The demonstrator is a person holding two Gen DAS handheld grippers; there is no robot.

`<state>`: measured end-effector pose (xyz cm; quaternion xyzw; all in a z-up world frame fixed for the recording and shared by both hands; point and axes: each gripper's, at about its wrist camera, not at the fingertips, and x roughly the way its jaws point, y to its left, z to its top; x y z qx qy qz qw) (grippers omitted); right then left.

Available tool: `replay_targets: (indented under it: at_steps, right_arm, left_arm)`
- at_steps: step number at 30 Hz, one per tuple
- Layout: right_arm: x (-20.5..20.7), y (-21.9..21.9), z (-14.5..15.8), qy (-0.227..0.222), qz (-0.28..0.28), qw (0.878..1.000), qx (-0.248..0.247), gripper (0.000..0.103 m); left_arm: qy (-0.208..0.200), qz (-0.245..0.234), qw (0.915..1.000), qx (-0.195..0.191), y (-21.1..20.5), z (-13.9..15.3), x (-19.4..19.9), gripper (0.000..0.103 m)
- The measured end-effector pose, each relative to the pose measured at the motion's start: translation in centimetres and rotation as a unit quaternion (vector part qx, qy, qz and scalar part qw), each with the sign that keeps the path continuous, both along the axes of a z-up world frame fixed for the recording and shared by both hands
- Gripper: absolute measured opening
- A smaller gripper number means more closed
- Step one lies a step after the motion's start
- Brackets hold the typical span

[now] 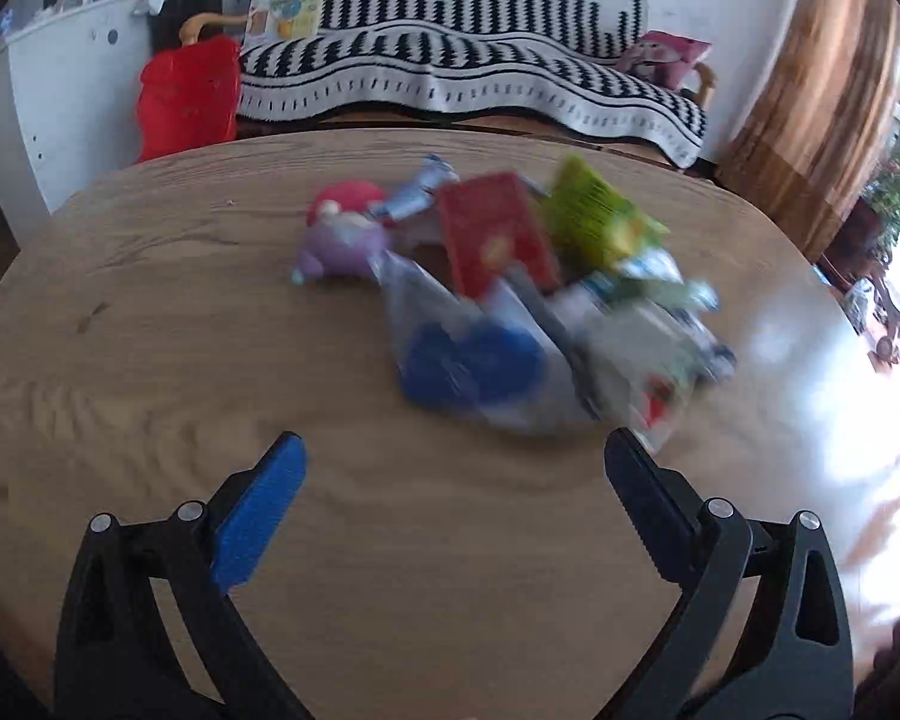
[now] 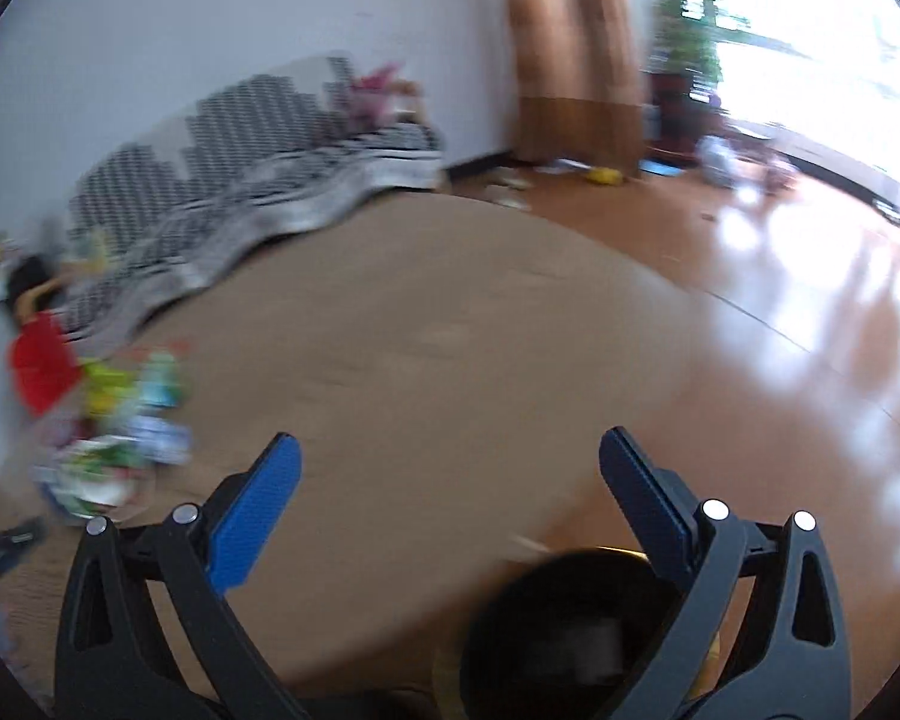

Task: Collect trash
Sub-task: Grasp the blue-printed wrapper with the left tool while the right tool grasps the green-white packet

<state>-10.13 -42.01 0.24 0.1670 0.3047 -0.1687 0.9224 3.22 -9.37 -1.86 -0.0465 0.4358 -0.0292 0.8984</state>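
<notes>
Wood-grain table (image 1: 150, 324), oval, fills both views; behind it sits one sofa (image 1: 462, 60) under a black-and-white patterned throw, with one red bag (image 1: 189, 97) at its left end and brown curtains (image 1: 810, 90) at 2 o'clock.

One trash pile (image 1: 510, 300) lies on the table in the left wrist view, blurred, from centre toward 2 o'clock. Countable in it: one red packet (image 1: 495, 234), one yellow-green packet (image 1: 594, 216), one clear bag with blue print (image 1: 474, 360), one purple and red plush toy (image 1: 345, 228) at the pile's 10 o'clock edge. Further wrappers are too smeared to count.

Left gripper (image 1: 450, 450) hovers over bare table at 6 o'clock of the pile, its two fingers spread wide and holding nothing; the right fingertip is just beside the pile's near edge.

Right gripper (image 2: 447, 450) is also spread wide and empty. In its view the pile (image 2: 120, 432) sits at 9 o'clock, well apart from the fingers. One dark round bin (image 2: 570, 630) shows at 5 o'clock, beyond the table edge, on the glossy floor (image 2: 810, 360).
</notes>
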Motion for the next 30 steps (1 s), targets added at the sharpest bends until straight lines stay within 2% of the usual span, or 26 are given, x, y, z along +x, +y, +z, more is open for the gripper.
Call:
replay_targets:
  at_steps: [3,4,8,11,14,18,20,23,24,28,30]
  right_arm:
    - [1.6,4.3,1.8,-0.013,0.04,0.999,-0.031,0.096]
    - [2.0,5.5,2.1,-0.014,0.048,0.997,-0.056,0.096]
    - [2.8,8.7,2.5,-0.013,0.053,0.989,-0.135,0.096]
    - [3.3,9.1,2.6,-0.025,0.059,0.986,-0.152,0.096]
    - [5.8,10.3,2.2,-0.028,0.081,0.989,-0.118,0.096]
    - [8.2,12.4,1.4,-0.04,0.112,0.99,-0.08,0.096]
    - [9.5,13.2,0.9,-0.036,0.137,0.989,-0.037,0.096]
    - [11.1,14.1,-0.4,-0.004,0.184,0.982,0.051,0.096]
    - [11.5,14.6,-1.0,0.005,0.196,0.978,0.067,0.096]
    - [12.6,16.6,-2.2,0.025,0.215,0.973,0.075,0.095]
    - [13.1,17.1,-2.0,0.026,0.217,0.972,0.089,0.09]
  left_arm:
    - [-0.005,-0.005,0.9996,-0.027,0.2,0.5,2.5,0.097]
    - [-0.012,-0.012,0.9994,-0.029,-0.2,0.4,3.6,0.097]
    - [-0.014,-0.044,0.9985,0.03,-1.3,-1.5,6.6,0.097]
    - [0.002,-0.074,0.9973,0.005,-0.4,-2.7,7.4,0.097]
    - [0.013,-0.078,0.9968,-0.012,1.1,-2.8,7.3,0.097]
    - [0.026,-0.083,0.9961,-0.017,3.5,-3.4,6.9,0.097]
    - [0.05,-0.081,0.9952,-0.021,4.6,-4.2,7.0,0.097]
    - [0.042,-0.093,0.9945,-0.024,6.0,-4.2,6.3,0.097]
    - [0.043,-0.091,0.9947,-0.022,6.4,-4.3,6.0,0.097]
    - [0.043,-0.085,0.9943,-0.047,7.0,-4.4,5.6,0.097]
    - [0.042,-0.092,0.9929,-0.063,6.7,-4.1,5.4,0.097]
